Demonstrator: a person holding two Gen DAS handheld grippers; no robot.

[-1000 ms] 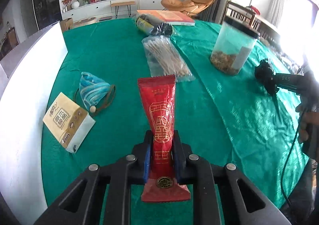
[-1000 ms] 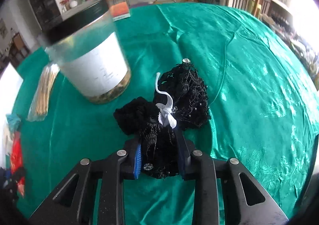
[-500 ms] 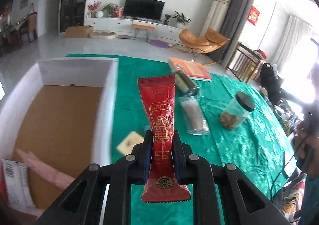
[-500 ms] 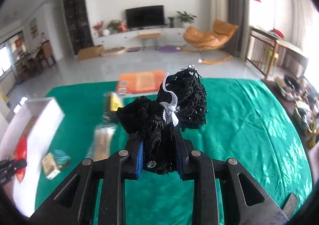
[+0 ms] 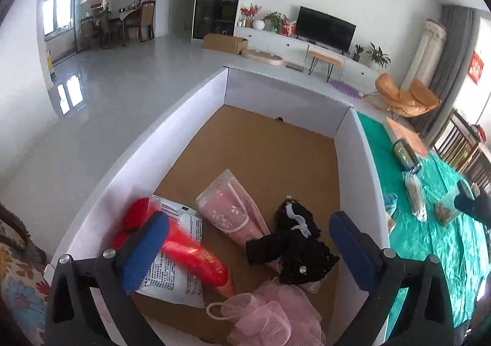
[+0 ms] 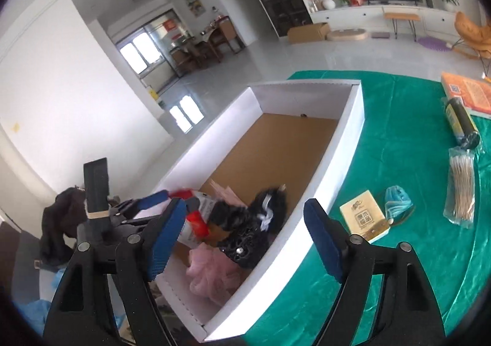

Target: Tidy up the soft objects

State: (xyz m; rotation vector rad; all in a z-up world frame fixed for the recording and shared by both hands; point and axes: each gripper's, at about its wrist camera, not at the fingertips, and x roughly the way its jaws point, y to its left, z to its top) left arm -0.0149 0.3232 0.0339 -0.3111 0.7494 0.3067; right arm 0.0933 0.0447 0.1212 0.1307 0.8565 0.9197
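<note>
Your red packet (image 5: 196,257) lies blurred and slanted across the white printed bag (image 5: 181,266) at the left of the white cardboard box (image 5: 359,149). The black lace piece (image 5: 294,247) sits crumpled beside the pink floral pouch (image 5: 233,211), with the pink mesh puff (image 5: 273,315) nearest you.

Left wrist cam: sits above the near end of the white cardboard box (image 5: 357,143), tilted down along its own spread fingers (image 5: 145,249) into the box interior, close range; table (image 5: 445,241) runs off at right. Right wrist cam: above the box's right wall (image 6: 340,161), angled down-left across it, slightly farther back. Both views share the box floor, the black lace item (image 5: 299,249) (image 6: 245,232), the pink mesh pouf (image 5: 276,318) (image 6: 211,269) and the TV wall behind.
</note>
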